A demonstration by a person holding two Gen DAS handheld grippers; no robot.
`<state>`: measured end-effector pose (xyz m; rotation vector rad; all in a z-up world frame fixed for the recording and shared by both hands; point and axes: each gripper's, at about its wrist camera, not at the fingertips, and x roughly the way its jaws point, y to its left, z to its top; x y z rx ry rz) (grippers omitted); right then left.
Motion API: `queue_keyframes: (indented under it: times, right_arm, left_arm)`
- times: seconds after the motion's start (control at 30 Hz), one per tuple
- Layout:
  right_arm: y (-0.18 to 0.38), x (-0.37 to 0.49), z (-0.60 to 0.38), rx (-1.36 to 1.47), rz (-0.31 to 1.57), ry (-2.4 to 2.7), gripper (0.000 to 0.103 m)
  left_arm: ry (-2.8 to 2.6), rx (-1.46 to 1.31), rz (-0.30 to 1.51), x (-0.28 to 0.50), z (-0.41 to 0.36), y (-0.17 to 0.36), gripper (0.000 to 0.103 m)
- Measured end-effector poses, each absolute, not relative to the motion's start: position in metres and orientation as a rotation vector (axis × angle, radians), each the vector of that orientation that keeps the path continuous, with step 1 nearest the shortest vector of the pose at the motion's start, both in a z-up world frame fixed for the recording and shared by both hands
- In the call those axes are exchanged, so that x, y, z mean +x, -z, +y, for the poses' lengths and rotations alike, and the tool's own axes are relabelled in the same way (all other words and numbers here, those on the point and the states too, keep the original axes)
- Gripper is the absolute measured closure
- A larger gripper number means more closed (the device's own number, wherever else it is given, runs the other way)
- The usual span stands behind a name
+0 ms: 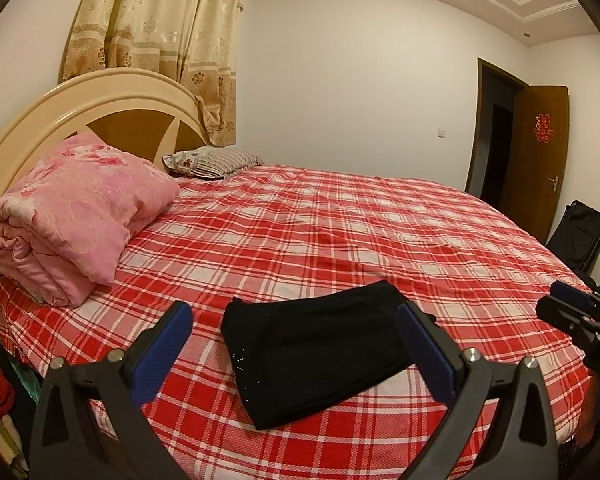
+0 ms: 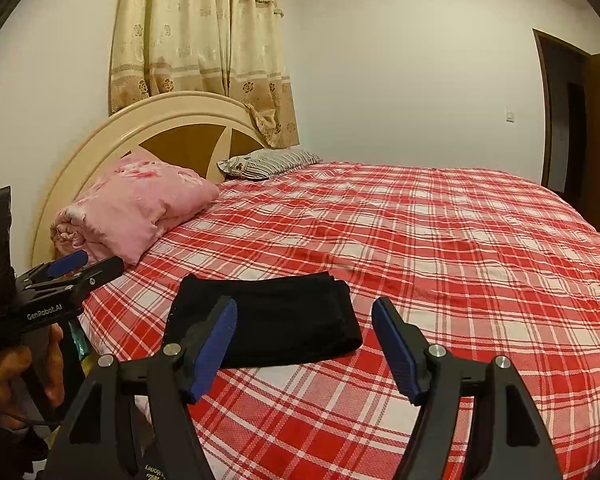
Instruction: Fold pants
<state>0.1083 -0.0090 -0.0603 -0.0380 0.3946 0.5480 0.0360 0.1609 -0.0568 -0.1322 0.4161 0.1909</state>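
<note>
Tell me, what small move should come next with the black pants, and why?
Probably draw both grippers back: the black pants already lie folded into a compact rectangle on the plaid bedsheet, and the left gripper and right gripper stand open, holding nothing.

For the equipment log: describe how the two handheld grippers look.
Both match: the left gripper and right gripper have matte black angular frames, silver pivot bolts and ribbed blue pads lining the jaws. The left one's body carries white "GenRobot.AI" lettering, seen in the right wrist view, with a thin dark cable beneath it.
</note>
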Motion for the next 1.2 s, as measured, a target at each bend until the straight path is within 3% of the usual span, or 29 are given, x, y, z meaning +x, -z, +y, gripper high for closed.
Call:
queue_keyframes:
  times: [1.2]
  right_arm:
    - [0.0655, 0.1052, -0.0053, -0.059, 0.396, -0.553, 0.031]
  left_arm:
    - [-0.202, -0.095, 0.412, 0.0359, 0.1607, 0.0511, 0.000]
